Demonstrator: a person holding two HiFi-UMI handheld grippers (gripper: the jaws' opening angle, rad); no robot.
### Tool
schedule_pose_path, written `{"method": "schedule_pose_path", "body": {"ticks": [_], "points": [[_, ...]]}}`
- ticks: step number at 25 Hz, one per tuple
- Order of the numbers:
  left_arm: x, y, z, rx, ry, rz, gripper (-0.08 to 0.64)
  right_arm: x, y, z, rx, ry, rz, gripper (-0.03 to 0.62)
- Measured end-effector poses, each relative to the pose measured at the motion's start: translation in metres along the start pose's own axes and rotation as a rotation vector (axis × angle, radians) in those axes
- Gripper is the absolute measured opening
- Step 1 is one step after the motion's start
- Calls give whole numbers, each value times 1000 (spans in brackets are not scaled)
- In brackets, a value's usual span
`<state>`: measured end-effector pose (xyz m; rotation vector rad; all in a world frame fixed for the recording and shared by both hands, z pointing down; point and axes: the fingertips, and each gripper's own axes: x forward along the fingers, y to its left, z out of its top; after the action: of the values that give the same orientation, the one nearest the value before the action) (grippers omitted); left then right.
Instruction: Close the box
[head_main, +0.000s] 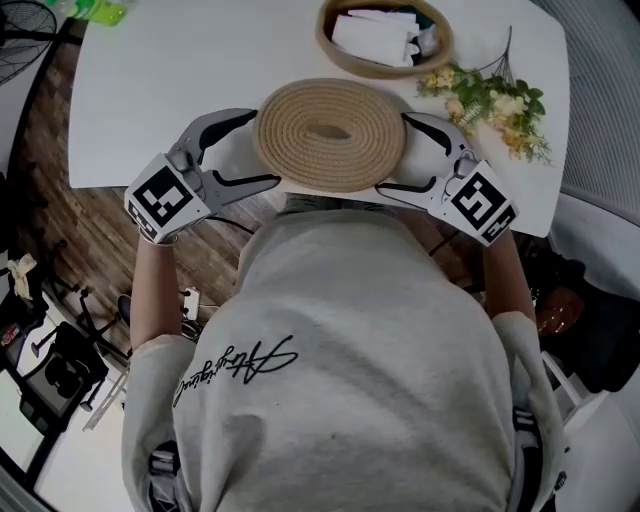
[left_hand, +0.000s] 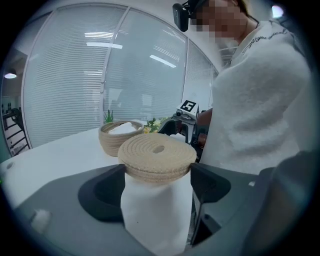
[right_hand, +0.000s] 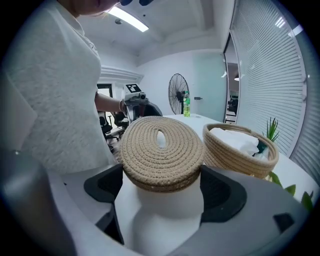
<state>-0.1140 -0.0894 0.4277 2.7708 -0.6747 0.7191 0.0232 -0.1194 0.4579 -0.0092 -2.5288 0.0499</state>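
A round woven rope lid (head_main: 330, 135) with a slot in its middle lies at the white table's (head_main: 170, 90) near edge, right in front of the person. My left gripper (head_main: 263, 147) holds its left rim, with a jaw tip against the rim on either side (left_hand: 157, 172). My right gripper (head_main: 395, 152) clasps the right rim the same way (right_hand: 161, 175). The open woven basket (head_main: 330, 45) stands apart at the table's far side, with white items inside. I cannot tell whether the lid rests on the table or hangs just above it.
A spray of artificial flowers (head_main: 495, 105) lies to the right of the basket. A green bottle (head_main: 100, 10) stands at the table's far left corner, and a fan (head_main: 20, 30) stands on the floor beyond it. The person's body is close against the table's near edge.
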Motion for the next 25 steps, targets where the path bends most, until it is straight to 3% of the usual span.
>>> {"method": "schedule_pose_path", "body": {"ticks": [10,25], "points": [[-11,14,39,54,-93,-19,400,-17,-12,25,1,-27,-66,485],[-7,42,81,151,-148,-75,400,-46,-40,49,-12,-16,-183,486]]}}
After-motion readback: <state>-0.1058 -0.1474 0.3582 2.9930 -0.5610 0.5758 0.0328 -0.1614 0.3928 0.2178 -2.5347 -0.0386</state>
